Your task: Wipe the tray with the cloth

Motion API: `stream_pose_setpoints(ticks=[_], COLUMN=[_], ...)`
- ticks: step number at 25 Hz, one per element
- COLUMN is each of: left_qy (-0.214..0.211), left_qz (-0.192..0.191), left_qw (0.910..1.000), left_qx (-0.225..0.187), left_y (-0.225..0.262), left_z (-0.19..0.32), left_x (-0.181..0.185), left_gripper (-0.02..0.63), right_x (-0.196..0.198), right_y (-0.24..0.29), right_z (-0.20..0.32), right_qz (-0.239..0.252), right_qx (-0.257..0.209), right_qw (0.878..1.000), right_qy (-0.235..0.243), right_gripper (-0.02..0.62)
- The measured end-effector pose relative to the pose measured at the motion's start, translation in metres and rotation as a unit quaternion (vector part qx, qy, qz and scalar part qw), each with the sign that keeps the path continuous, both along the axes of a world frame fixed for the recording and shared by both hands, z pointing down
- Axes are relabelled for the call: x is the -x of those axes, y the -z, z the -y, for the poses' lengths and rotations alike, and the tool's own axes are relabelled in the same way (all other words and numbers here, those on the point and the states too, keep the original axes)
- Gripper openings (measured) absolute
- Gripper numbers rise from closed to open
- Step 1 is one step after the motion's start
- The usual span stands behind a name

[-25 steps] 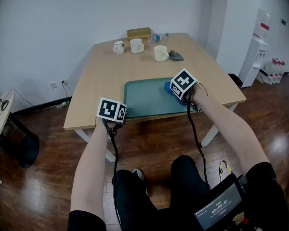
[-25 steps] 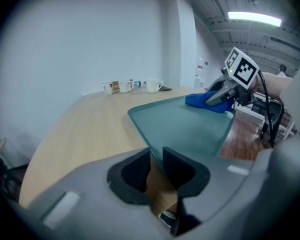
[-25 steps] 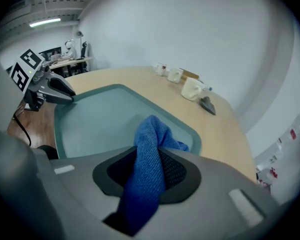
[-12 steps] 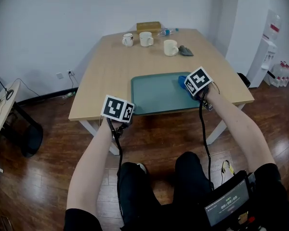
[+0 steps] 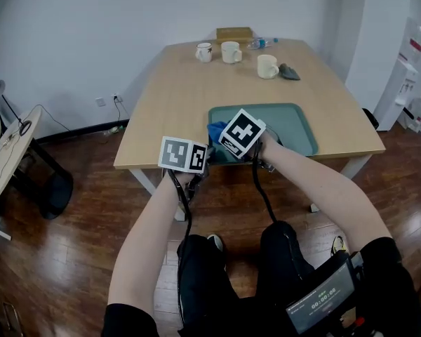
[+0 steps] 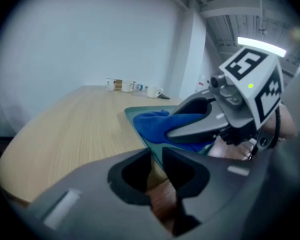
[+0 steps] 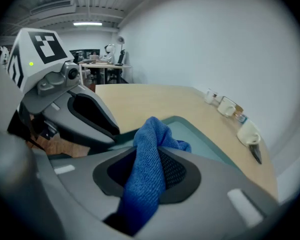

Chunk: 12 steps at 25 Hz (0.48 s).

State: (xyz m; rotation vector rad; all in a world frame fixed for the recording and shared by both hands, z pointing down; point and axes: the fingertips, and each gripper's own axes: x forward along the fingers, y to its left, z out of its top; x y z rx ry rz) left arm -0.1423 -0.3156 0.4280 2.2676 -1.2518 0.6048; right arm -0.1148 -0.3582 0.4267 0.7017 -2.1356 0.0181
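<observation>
**A:** Where is the left gripper (image 6: 156,160)?

**B:** At the near left corner of the tray (image 5: 288,128). Its jaws are nearly together and seem to pinch the rim there, as if to steady it.

**A:** And the cloth (image 7: 155,134)?

**B:** Just right of that corner, on the tray's left end. It's a blue bunch, and the right gripper (image 7: 149,180) is clamped on it.

**A:** So which way next?

**B:** Rightward, I'd judge. The tray's long axis runs across the person, and nearly all its bare floor lies right of the cloth. The right gripper strokes; the left only anchors.

**A:** Which view tells what?

**B:** The head view gives the tray's whole length, but the marker cubes cover both sets of jaws. The gripper views show the grips.
</observation>
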Motion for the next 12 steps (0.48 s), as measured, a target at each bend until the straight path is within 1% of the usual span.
stream_pose_setpoints(ticks=[2, 3, 6, 9, 10, 12], left_qy=[-0.001, -0.001, 0.002, 0.006, 0.006, 0.003], left_qz=[0.013, 0.018, 0.026, 0.026, 0.026, 0.029], left_qw=[0.9999, 0.9998, 0.9997, 0.9996, 0.9996, 0.9996], left_qx=[-0.001, -0.001, -0.002, -0.006, -0.006, -0.006], left_y=[-0.001, -0.001, -0.002, -0.001, -0.002, -0.002], left_z=[0.001, 0.001, 0.002, 0.002, 0.002, 0.001], left_x=[-0.001, -0.001, 0.0, 0.004, 0.004, 0.004], left_gripper=[0.074, 0.074, 0.074, 0.075, 0.074, 0.075], right_x=[0.022, 0.026, 0.018, -0.025, -0.046, -0.096], right_y=[0.002, 0.003, 0.006, 0.009, 0.008, 0.002], right_z=[-0.009, -0.011, -0.009, 0.0, 0.003, 0.013], right_qz=[0.005, 0.005, 0.01, 0.003, -0.002, -0.03], right_qx=[-0.001, -0.003, -0.006, -0.003, -0.003, -0.007], right_qw=[1.0, 1.0, 1.0, 1.0, 1.0, 0.998], right_qy=[0.022, 0.027, 0.025, -0.01, -0.025, -0.063], right_gripper=[0.112, 0.112, 0.114, 0.114, 0.114, 0.114])
